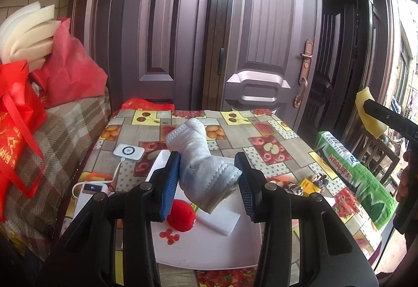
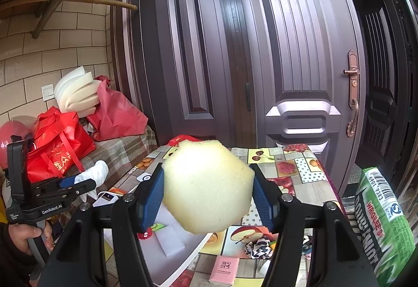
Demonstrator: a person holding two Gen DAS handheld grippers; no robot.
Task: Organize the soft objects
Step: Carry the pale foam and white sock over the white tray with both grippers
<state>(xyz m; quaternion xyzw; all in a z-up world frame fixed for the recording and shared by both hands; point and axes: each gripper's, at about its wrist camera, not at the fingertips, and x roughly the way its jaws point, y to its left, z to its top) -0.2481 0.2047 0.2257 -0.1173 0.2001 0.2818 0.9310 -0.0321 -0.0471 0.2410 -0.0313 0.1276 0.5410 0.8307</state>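
My left gripper (image 1: 209,182) is shut on a grey-white knitted sock (image 1: 201,156), held above a white tray (image 1: 209,247). In the tray lie a red plush ball (image 1: 180,216) and a white foam block (image 1: 224,220). My right gripper (image 2: 207,190) is shut on a pale yellow sponge (image 2: 207,185), lifted over the fruit-patterned tablecloth (image 2: 303,177). The right wrist view shows the left gripper (image 2: 70,182) at the left with the sock (image 2: 96,174) in it. In the left wrist view the yellow sponge (image 1: 368,114) shows at the far right.
A green pillow-like gum pack (image 2: 381,224) lies at the table's right edge. A black-and-white scrunchie (image 2: 258,247), a pink packet (image 2: 224,268), a white router (image 1: 128,152) and a power bank (image 1: 91,191) sit on the table. Red bags (image 1: 68,70) and foam pieces (image 1: 26,36) are piled left.
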